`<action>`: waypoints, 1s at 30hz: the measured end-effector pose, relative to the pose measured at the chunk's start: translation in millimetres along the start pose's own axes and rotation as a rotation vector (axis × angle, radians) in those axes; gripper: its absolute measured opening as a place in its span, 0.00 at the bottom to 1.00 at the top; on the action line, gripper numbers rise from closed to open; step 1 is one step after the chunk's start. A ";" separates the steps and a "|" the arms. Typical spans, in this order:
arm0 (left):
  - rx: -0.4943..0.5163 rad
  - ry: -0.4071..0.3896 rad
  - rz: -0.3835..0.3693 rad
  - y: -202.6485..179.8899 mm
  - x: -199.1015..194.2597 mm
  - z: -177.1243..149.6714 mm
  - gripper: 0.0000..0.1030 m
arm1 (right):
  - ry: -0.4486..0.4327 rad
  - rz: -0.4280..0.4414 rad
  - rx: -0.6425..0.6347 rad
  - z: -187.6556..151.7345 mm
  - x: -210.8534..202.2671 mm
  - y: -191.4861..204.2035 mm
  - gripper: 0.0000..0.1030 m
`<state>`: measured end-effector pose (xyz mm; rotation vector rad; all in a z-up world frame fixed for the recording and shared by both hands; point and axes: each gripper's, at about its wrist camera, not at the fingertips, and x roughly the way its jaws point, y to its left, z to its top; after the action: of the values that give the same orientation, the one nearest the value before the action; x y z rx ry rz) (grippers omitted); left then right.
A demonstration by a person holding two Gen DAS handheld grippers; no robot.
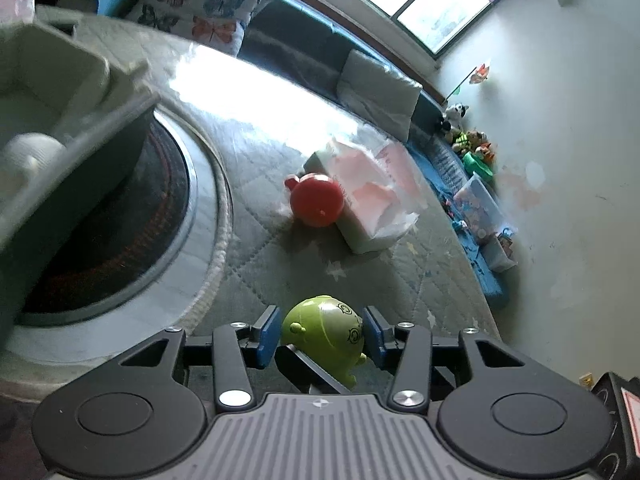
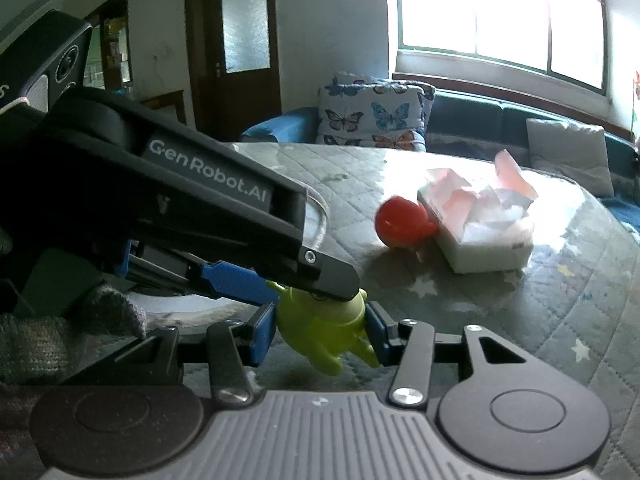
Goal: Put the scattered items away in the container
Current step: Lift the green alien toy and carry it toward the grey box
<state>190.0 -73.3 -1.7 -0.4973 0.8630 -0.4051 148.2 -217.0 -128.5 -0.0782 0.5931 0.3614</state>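
Mid-task: green toy (image 2: pixel 320 328) sits pinched in right gripper (image 2: pixel 320 330), left gripper (image 1: pixel 320 334) spread wide around it without contact; red toy (image 1: pixel 316 200) at 12 o'clock on table (image 1: pixel 260 264), container (image 1: pixel 48 92) at 10 o'clock.

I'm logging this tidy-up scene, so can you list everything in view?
green toy: one, lime green, near edge of the cover, between both claws
red toy: one, red, mid-cover, against the tissue box
tissue box: one, white with pink tissue, beyond the red toy
container: one, pale grey, far left
quilted cover: one, grey-green with stars, under everything
butterfly cushion: one, white with coloured butterflies, on the sofa behind
grey cushion: one, on the sofa by the window
gloved hand: one, grey knit, lower left
left claw: open around the green toy
right claw: shut on the green toy
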 end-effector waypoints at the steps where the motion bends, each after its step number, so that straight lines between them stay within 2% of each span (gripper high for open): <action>1: 0.008 -0.014 0.006 -0.7 -7.7 0.1 0.46 | -0.009 0.007 -0.008 2.4 -2.9 3.5 0.48; 8: 0.011 -0.117 0.053 11.1 -66.2 10.3 0.46 | -0.077 0.083 -0.053 27.7 -14.5 40.6 0.48; 19: -0.067 -0.255 0.135 66.3 -144.8 25.2 0.46 | -0.130 0.246 -0.137 67.1 0.8 117.7 0.48; 24: -0.124 -0.279 0.154 96.4 -165.0 27.6 0.45 | -0.122 0.315 -0.149 77.3 16.6 145.4 0.48; 30: -0.192 -0.274 0.154 128.6 -171.4 26.0 0.44 | -0.068 0.372 -0.148 79.9 40.9 161.4 0.47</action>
<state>127.6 128.0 45.2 -0.6423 0.6716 -0.1088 164.9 -39.5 -80.2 -0.0975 0.5116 0.7663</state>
